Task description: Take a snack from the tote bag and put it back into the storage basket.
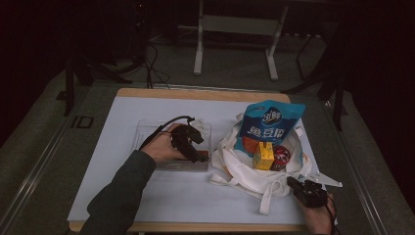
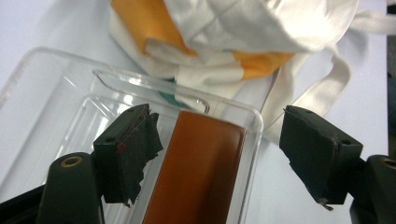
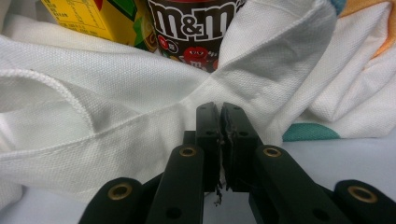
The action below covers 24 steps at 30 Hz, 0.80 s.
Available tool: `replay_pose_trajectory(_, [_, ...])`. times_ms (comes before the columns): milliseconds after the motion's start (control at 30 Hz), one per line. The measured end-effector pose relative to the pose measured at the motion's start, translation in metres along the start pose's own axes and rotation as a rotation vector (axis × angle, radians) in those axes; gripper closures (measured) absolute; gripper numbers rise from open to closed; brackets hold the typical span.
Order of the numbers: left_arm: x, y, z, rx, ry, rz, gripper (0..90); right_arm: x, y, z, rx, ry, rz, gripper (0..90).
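Note:
A clear plastic tray lies mid-table with a flat brown bar in its near right corner. My left gripper hangs over that corner, and its jaws stand wide open on either side of the bar without touching it. To the right a white tote bag holds a blue snack bag, a yellow carton and a brown M&M's pack. My right gripper is at the bag's near right edge, its jaws shut on the white cloth.
Everything rests on a white mat over a wooden table. Bag straps trail toward the front edge. Beyond the table stand a white frame's legs and loose cables on the floor.

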<state>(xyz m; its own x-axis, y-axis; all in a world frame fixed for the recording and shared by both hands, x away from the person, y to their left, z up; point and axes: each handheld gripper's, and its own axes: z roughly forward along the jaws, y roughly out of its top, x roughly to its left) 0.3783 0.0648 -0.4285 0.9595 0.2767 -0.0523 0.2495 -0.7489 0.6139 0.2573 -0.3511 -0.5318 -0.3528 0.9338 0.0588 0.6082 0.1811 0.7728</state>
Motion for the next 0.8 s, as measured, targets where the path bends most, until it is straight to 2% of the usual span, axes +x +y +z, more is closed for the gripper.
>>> replay_pose_trajectory(167, [-0.004,0.001,-0.008,-0.062,0.006,0.005,26.7,0.0,0.0,0.0,0.001,0.001,-0.001,85.7])
replay_pose_trajectory(300, [-0.006,0.001,-0.013,-0.123,0.011,-0.012,26.8,0.0,0.0,0.0,0.0,0.001,0.0,85.6])
replay_pose_trajectory(500, [-0.008,0.002,-0.016,-0.19,0.018,-0.034,29.8,0.0,-0.001,0.0,-0.001,0.002,0.004,85.1])
replay_pose_trajectory(800, [-0.016,0.006,-0.017,-0.238,0.051,-0.032,29.4,0.0,-0.001,0.0,-0.001,0.001,0.003,84.9])
